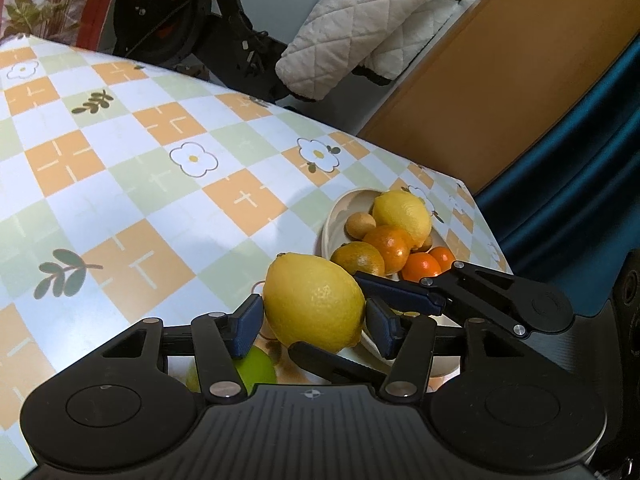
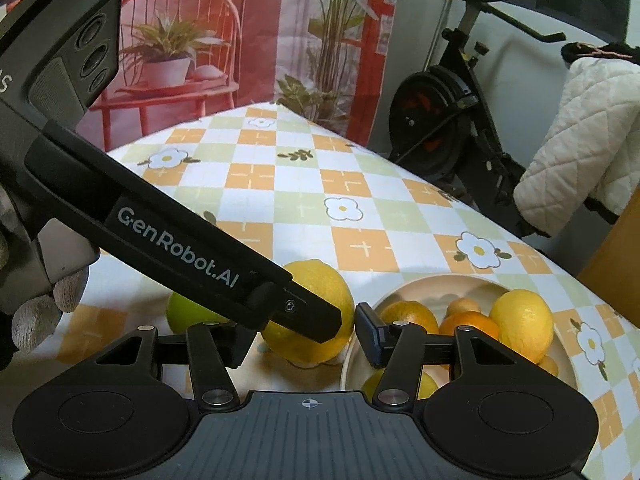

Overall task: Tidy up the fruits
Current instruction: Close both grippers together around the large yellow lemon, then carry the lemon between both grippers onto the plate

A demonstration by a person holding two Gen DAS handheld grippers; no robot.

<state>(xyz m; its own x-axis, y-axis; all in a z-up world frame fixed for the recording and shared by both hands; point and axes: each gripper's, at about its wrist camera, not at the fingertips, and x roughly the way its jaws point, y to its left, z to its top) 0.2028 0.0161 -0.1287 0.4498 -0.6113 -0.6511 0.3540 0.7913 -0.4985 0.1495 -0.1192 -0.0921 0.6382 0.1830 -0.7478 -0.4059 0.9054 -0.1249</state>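
Left wrist view
Step in hand: the left gripper (image 1: 314, 322) has its blue pads against both sides of a big lemon (image 1: 314, 302), gripping it; by my reading, this fruit is on its way to the bowl.
Where the fruit is: the lemon sits between the pads, near the bowl's near-left rim; whether it is lifted off the tablecloth (image 1: 132, 184) I cannot tell.
Bowl: a pale bowl (image 1: 340, 208) to the right and farther off, already holding a second lemon (image 1: 402, 216), oranges (image 1: 390, 248) and smaller fruit.
In the way: the right gripper (image 1: 400, 296) reaches in from the right, just beside the held lemon and across the near rim.
Left behind: a green fruit (image 1: 256, 368) under the left finger.

Right wrist view
Right gripper: the right gripper (image 2: 300, 340) is spread wide with nothing between its pads; its right pad hangs over the bowl (image 2: 420, 284).
Crossing: the left gripper's black finger (image 2: 304, 312) lies across the lemon (image 2: 320, 284).
Next move calls for: probably carrying the lemon right over the rim into the free near part, with the right gripper drawn clear first.
Also near: the green fruit (image 2: 186, 314) left of the lemon.
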